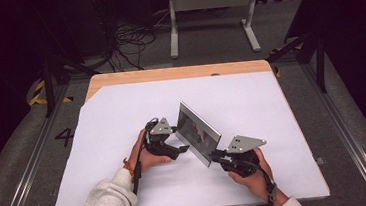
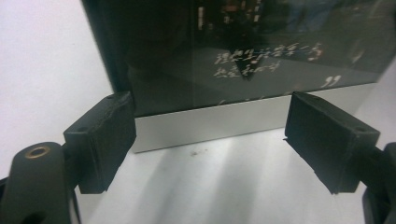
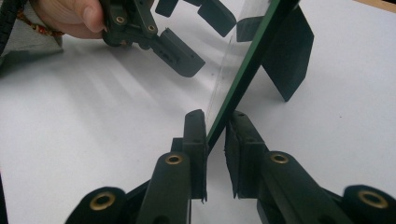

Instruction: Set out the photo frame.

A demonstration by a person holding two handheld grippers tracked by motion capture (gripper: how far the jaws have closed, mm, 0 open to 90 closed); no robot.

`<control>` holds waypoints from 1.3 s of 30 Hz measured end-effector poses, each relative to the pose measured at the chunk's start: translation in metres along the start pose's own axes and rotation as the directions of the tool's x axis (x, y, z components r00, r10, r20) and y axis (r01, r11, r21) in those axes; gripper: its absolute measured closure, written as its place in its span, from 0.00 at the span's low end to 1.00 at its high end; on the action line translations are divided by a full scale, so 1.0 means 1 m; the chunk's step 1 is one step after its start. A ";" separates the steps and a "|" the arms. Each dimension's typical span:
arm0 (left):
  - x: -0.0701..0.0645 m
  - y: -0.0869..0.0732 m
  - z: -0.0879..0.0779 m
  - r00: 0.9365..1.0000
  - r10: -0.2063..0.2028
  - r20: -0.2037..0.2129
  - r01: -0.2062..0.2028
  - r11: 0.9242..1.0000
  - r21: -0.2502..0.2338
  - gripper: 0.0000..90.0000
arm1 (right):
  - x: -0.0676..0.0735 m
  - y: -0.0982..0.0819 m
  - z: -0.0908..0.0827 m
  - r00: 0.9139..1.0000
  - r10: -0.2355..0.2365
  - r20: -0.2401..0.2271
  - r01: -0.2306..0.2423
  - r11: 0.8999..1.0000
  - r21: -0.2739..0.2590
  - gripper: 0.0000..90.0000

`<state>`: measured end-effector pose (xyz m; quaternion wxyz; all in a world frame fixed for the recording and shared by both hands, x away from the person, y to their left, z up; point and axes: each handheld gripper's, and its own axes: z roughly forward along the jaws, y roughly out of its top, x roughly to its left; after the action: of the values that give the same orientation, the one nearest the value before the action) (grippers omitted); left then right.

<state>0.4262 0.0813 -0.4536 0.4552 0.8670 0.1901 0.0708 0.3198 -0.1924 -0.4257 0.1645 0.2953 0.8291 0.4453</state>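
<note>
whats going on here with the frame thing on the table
A person works two hand-held grippers around a picture frame standing on the white table. The right gripper pinches the frame's edge between its jaws, holding it upright. The left gripper hangs open in front of the frame's glass face, jaws wide apart and not gripping it.

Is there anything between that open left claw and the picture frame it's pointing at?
Nothing visible. The left gripper faces the picture frame with open jaws and only bare white table between them. The right gripper grips the frame's edge.

one picture frame point(image 1: 199, 133) on one white table point(image 1: 121, 113), two grippers, left point(image 1: 175, 149) and right point(image 1: 217, 156)
</note>
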 end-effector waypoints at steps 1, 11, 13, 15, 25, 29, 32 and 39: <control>0.001 0.000 0.000 1.000 0.001 -0.001 -0.001 1.000 -0.002 0.18 | 0.000 0.000 0.000 1.000 0.003 0.002 -0.003 1.000 -0.003 0.87; 0.006 -0.003 0.005 1.000 -0.025 -0.006 0.025 0.999 0.023 0.13 | 0.003 0.003 0.005 0.999 0.031 0.011 -0.031 0.999 -0.015 0.71; 0.006 -0.003 0.006 1.000 -0.020 -0.008 0.021 0.999 0.031 0.12 | 0.003 0.004 0.010 0.999 0.051 0.020 -0.050 0.998 -0.024 0.77; 0.006 -0.003 0.005 1.000 -0.020 -0.011 0.020 0.999 0.026 0.12 | 0.003 0.004 0.012 0.998 0.051 0.036 -0.050 0.998 -0.028 0.87; 0.003 0.000 0.004 1.000 -0.021 0.005 0.021 1.000 0.017 0.12 | -0.011 0.004 0.007 0.999 0.037 -0.019 -0.037 0.999 0.014 0.90; 0.002 0.001 0.006 1.000 -0.015 0.016 0.015 1.000 0.023 0.12 | -0.014 0.003 0.005 0.999 0.030 -0.021 -0.030 0.999 0.019 0.90; 0.001 0.001 0.005 1.000 -0.016 0.007 0.015 1.000 0.014 0.14 | -0.013 0.002 0.006 0.999 0.033 0.003 -0.033 0.999 0.023 0.81; -0.002 0.003 0.004 1.000 0.001 0.016 -0.001 1.000 0.004 0.17 | -0.012 0.000 -0.005 1.000 0.022 0.008 -0.022 1.000 -0.010 0.85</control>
<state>0.4261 0.0759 -0.4529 0.4550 0.8684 0.1863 0.0639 0.3263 -0.2036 -0.4225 0.1645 0.3054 0.8229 0.4499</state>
